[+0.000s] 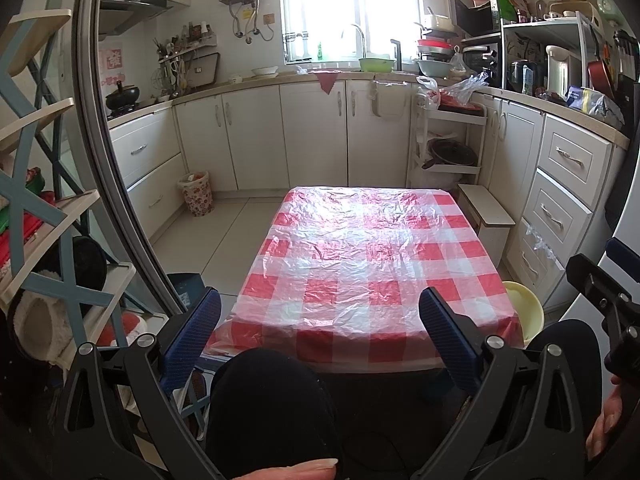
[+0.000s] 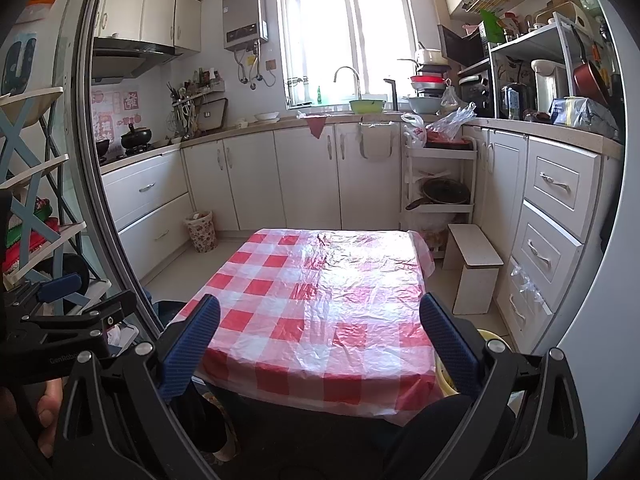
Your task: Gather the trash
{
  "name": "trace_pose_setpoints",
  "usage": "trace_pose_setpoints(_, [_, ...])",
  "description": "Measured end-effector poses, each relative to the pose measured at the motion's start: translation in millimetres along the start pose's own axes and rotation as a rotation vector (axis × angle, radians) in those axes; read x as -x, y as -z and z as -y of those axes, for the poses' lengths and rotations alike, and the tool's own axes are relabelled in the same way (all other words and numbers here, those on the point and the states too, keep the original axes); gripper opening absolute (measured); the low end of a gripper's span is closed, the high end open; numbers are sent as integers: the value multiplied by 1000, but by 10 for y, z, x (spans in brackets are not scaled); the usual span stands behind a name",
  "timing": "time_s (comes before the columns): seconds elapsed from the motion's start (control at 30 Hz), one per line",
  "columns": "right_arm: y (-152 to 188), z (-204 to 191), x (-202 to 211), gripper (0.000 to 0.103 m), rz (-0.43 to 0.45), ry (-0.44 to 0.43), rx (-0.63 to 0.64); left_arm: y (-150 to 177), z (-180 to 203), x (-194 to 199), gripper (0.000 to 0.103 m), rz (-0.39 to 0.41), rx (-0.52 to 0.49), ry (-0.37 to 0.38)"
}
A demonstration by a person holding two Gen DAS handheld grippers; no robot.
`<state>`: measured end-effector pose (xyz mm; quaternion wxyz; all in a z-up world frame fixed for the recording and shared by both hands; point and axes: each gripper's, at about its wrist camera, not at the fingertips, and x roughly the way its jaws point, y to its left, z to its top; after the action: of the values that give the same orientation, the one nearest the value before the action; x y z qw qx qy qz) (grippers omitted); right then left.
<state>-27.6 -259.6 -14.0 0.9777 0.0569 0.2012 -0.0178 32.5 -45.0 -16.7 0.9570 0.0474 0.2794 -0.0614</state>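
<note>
A low table covered with a red and white checked plastic cloth [image 1: 372, 256] stands in front of me; it also shows in the right wrist view [image 2: 316, 300]. No loose trash shows on it. A floral waste basket [image 1: 196, 193] stands on the floor by the left cabinets, also in the right wrist view [image 2: 201, 231]. A yellow bin [image 1: 524, 308] sits at the table's right corner, partly hidden in the right wrist view [image 2: 446, 378]. My left gripper [image 1: 320, 336] is open and empty at the table's near edge. My right gripper [image 2: 320, 340] is open and empty there too.
A white step stool [image 1: 490, 220] stands right of the table, also in the right wrist view [image 2: 476, 272]. White cabinets [image 1: 312, 136] line the back and right. A shelf rack [image 1: 40, 208] stands at the left. My knee [image 1: 268, 412] is below the table edge.
</note>
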Motion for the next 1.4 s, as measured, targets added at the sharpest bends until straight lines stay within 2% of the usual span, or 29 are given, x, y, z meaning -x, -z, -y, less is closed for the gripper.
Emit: trace_pose_setpoints(1.4, [48,8,-36,96,-13,3,-8,16,40,9,95,0,-4,-3])
